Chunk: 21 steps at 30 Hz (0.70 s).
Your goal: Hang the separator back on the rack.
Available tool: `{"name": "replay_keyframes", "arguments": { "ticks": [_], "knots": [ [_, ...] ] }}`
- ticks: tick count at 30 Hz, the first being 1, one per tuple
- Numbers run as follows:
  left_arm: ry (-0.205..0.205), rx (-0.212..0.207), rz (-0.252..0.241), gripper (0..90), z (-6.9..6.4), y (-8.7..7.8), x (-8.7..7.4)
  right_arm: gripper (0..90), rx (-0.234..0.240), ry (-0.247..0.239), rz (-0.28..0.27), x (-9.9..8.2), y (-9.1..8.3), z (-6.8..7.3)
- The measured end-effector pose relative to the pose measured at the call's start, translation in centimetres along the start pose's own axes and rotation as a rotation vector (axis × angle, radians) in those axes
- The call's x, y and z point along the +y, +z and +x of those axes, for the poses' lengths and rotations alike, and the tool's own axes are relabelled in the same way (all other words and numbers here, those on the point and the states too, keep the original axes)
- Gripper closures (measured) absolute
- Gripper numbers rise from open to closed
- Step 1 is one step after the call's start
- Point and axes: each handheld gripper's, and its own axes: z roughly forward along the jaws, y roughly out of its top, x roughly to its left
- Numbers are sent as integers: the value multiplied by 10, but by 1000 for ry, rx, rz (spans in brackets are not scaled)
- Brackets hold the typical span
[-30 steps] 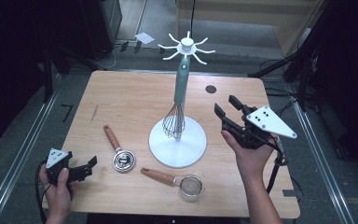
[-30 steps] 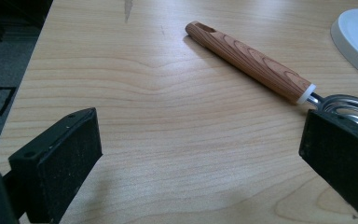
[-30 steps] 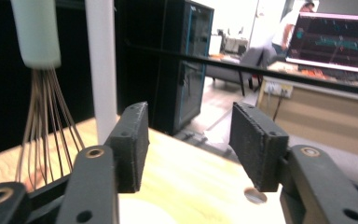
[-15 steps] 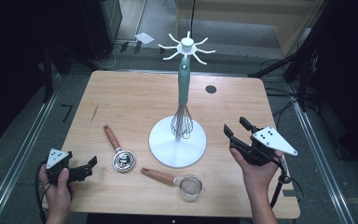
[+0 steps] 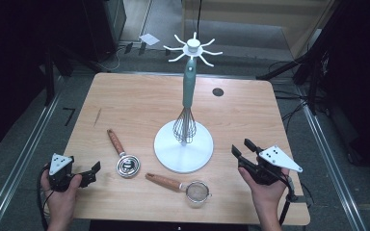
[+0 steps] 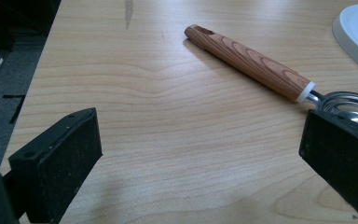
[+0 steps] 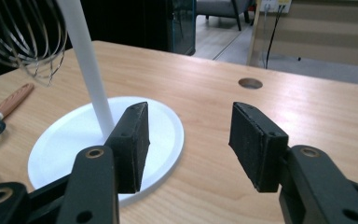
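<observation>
Steel strainer (image 5: 198, 193) lies empty (table-flat), both tools, left (image 5: 92, 172) and right (image 5: 243, 150), gaping, gripping nothing.

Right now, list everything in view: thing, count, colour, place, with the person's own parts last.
table: one, light wood, centre of the high view.
hole: one, dark, in the table top near the far right edge.
stand: one, white round base and pole with hook arms on top, mid-table.
whisk: one, teal handle and steel wires, hanging from the stand above its base.
measuring scoop: one, wooden handle and steel bowl, left of the base.
strainer: one, wooden handle and mesh cup, in front of the base.
paper: one, white, on the floor beyond the table.
left gripper: one, black, near left table edge, jaws open, holding nothing.
right gripper: one, black, right of the base, jaws apart, holding nothing.
</observation>
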Motion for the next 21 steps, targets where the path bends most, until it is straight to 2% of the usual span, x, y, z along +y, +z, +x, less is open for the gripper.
{"name": "replay_keyframes", "arguments": {
  "ticks": [1, 2, 3, 5, 7, 8, 9, 11, 12, 13, 14, 16, 18, 21],
  "knots": [
    [14, 26, -4, 0, -2, -3, 1, 506, 2, 3, 7, -4, -1, 0],
    [14, 26, -4, 0, -2, -3, 1, 506, 2, 3, 7, -4, -1, 0],
    [-4, 26, -12, 22, -3, -5, 2, 540, 1, -1, 15, -8, -3, 1],
    [-5, 41, -21, 63, -7, -8, 3, 547, -4, 2, 12, -11, -4, 2],
    [17, 53, -30, 75, -10, -9, 3, 562, -14, 11, 24, -16, -6, 5],
    [15, 56, -34, 99, -12, -10, 3, 571, -5, 13, 32, -19, -7, 6],
    [11, 55, -38, 138, -12, -11, 3, 581, 8, 12, 45, -22, -8, 8],
    [-1, 36, -41, 150, -12, -10, 3, 632, 54, 3, 76, -32, -9, 17],
    [-1, 36, -41, 153, -12, -10, 3, 632, 54, 3, 76, -32, -9, 17],
    [-12, 29, -44, 154, -10, -10, 3, 668, 89, -9, 98, -38, -8, 24],
    [-12, 29, -44, 155, -10, -10, 3, 668, 89, -9, 98, -38, -8, 24],
    [-18, 32, -48, 156, -8, -11, 3, 716, 141, -39, 139, -43, -3, 37],
    [-19, 35, -48, 156, -6, -10, 3, 733, 155, -42, 151, -43, -2, 40],
    [-24, 55, -45, 159, 0, -10, 3, 774, 228, -44, 184, -42, 4, 51]
  ]
}}
